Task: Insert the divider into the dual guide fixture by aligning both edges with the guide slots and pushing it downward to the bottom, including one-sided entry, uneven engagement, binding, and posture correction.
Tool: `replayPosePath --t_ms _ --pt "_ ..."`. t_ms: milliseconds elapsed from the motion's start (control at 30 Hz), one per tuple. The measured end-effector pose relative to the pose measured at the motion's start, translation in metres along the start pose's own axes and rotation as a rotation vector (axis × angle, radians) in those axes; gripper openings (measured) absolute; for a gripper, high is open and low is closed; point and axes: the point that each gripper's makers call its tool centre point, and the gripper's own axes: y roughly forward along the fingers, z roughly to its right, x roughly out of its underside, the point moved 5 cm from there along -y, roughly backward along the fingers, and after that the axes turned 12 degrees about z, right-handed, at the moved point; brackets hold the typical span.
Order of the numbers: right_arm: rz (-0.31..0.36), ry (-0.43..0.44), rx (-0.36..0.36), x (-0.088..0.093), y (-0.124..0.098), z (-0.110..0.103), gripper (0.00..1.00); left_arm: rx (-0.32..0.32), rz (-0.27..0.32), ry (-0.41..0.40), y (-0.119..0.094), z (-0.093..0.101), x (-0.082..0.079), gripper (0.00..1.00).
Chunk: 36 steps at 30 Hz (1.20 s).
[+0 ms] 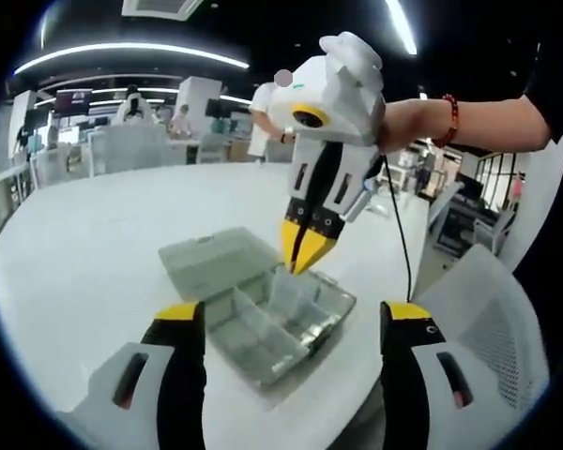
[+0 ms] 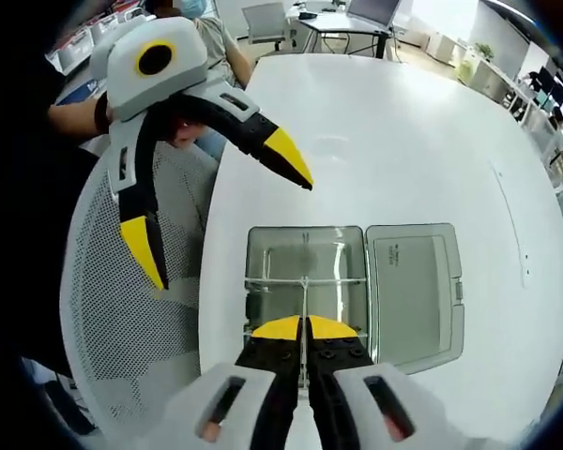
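Divider (image 2: 304, 305) standing upright as a thin clear strip inside the open compartment box (image 2: 305, 281), lid (image 2: 413, 291) lying flat beside it on the white table (image 2: 403, 141). Right gripper (image 2: 304, 325) pinching closed on the divider's top edge. Left gripper (image 2: 227, 220) hovering spread wide, holding nothing, over the mesh chair (image 2: 136, 319).

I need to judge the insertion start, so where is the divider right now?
In the right gripper view, the divider stands edge-on, pinched in the right gripper over the open clear box, beside its flipped-open lid.
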Motion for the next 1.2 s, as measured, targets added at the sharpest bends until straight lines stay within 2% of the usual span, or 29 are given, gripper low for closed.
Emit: replayPosePath --t_ms 933,1200 --pt "-0.009 -0.018 -0.007 0.000 0.009 0.000 0.00 -0.001 -0.003 -0.012 0.001 0.000 0.001 0.74" --pt "-0.023 -0.035 -0.004 0.005 0.020 -0.002 0.00 -0.004 -0.002 -0.014 0.000 -0.001 0.001 0.74"
